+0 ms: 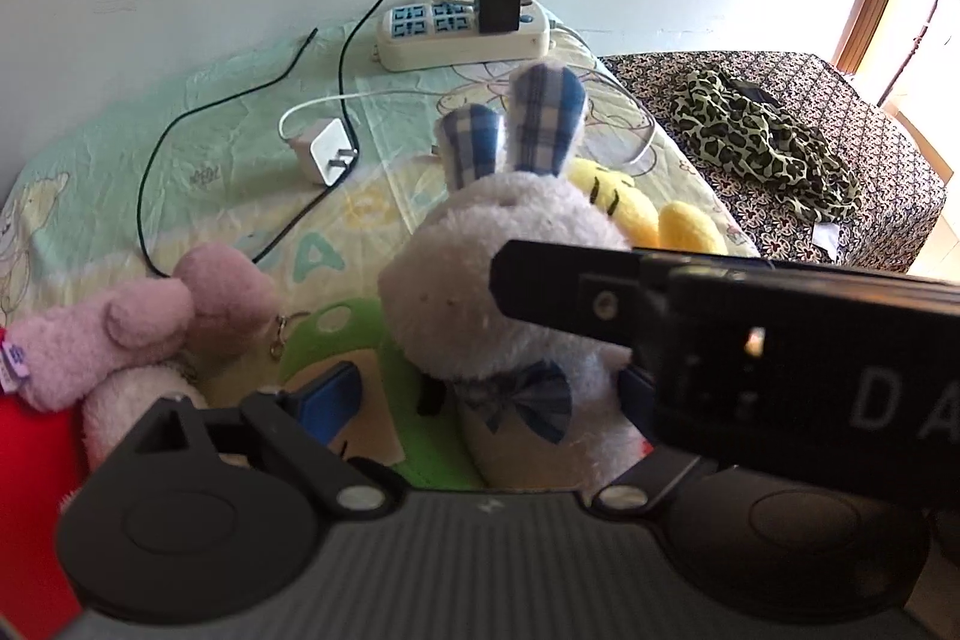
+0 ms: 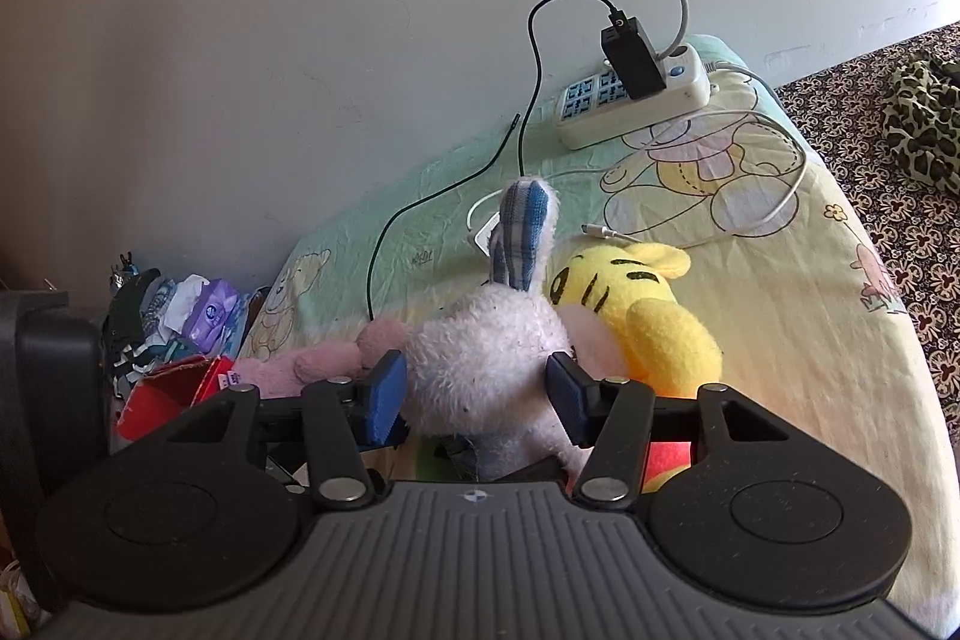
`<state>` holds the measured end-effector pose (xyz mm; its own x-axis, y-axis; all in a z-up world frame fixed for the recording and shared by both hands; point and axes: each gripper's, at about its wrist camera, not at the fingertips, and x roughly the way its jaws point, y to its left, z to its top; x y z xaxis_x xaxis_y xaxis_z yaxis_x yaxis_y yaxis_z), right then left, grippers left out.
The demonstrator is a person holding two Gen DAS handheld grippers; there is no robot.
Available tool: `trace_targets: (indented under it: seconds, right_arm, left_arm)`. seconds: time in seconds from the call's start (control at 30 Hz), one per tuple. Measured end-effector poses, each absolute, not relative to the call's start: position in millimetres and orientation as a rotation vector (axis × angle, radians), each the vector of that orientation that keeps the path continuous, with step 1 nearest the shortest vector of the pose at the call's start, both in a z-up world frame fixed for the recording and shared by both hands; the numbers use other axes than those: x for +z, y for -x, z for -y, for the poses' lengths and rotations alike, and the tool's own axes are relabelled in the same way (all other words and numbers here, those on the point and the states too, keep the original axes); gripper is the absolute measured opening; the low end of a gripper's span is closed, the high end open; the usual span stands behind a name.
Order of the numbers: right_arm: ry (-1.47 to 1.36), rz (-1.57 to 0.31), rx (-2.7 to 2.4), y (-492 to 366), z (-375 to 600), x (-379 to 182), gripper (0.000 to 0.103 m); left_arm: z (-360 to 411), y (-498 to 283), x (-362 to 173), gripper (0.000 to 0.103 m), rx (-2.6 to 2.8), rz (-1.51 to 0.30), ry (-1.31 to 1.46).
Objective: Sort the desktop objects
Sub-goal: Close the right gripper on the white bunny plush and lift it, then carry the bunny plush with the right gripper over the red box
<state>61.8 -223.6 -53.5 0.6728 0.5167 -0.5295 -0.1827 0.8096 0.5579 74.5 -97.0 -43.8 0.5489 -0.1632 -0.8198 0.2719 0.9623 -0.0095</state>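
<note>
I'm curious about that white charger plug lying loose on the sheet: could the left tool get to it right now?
Probably not directly. The white rabbit toy sits between the left tool fingers, and the charger plug lies beyond it, so the rabbit blocks the way.

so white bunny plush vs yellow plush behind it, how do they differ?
The white bunny plush is upright between the right gripper pads; the yellow plush lies free on the cartoon sheet. The bunny has blue plaid ears and bow tie; the yellow one has black stripes. Both are fuzzy soft toys.
</note>
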Motion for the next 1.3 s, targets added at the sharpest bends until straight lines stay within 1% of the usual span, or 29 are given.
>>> trace_targets:
  seconds: [0.07,0.13,0.2,0.27,0.33,0.43,0.5,0.53,0.63,0.7,1.0,1.3]
  right_arm:
    - [-0.502,-0.733,0.408,-64,224,-56,0.058]
    - [-0.521,-0.738,0.408,-67,225,-59,0.062]
    - [-0.544,-0.751,0.417,-70,226,-63,0.062]
    - [-0.567,-0.766,0.436,-72,226,-65,0.061]
    - [-0.574,-0.765,0.445,-71,226,-64,0.056]
    - [-0.569,-0.761,0.462,-68,224,-61,0.051]
    - [-0.577,-0.766,0.475,-67,225,-60,0.050]
    - [-0.582,-0.768,0.481,-65,225,-60,0.050]
    - [-0.580,-0.766,0.487,-59,225,-58,0.048]
    - [-0.582,-0.771,0.492,-54,225,-57,0.047]
    - [-0.547,-0.762,0.523,-26,212,-45,0.046]
    - [-0.488,-0.734,0.605,3,186,-27,0.046]
  left_arm:
    - [99,-75,-44,0.093,-0.257,-0.949,-0.127]
    - [101,-76,-45,0.094,-0.256,-0.943,-0.136]
    - [103,-76,-45,0.094,-0.257,-0.940,-0.144]
    - [104,-77,-46,0.094,-0.254,-0.940,-0.151]
    - [104,-77,-47,0.094,-0.254,-0.940,-0.152]
    - [104,-76,-46,0.092,-0.259,-0.935,-0.157]
    - [106,-73,-44,0.089,-0.272,-0.929,-0.160]
    - [106,-71,-43,0.085,-0.282,-0.927,-0.160]
    - [106,-66,-42,0.084,-0.286,-0.925,-0.168]
    - [104,-63,-41,0.080,-0.292,-0.926,-0.160]
    - [88,-36,-28,0.079,-0.307,-0.918,-0.109]
    - [64,10,-9,0.078,-0.270,-0.854,-0.095]
